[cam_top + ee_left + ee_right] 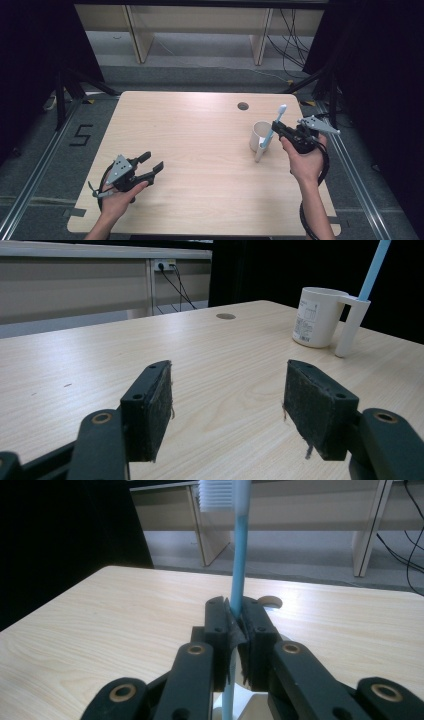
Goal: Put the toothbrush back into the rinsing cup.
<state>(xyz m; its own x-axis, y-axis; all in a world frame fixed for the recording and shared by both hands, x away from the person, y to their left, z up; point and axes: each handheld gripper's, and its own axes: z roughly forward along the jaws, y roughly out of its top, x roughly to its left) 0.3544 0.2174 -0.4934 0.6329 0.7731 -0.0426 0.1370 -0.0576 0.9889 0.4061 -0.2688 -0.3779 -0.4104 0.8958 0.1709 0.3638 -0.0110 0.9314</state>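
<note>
Clamped between the pads of the right gripper, a blue toothbrush is held upright by its handle, the white bristle head (at the top of the right gripper view) standing well above the jaws and the lower end of the handle passing down below them. Just beneath and beside those jaws a white mug is seen on the wooden table, its handle turned toward the person. The left gripper is rested low over the table with its jaws spread wide and nothing between them; the mug lies well ahead of them, off to their right.
</note>
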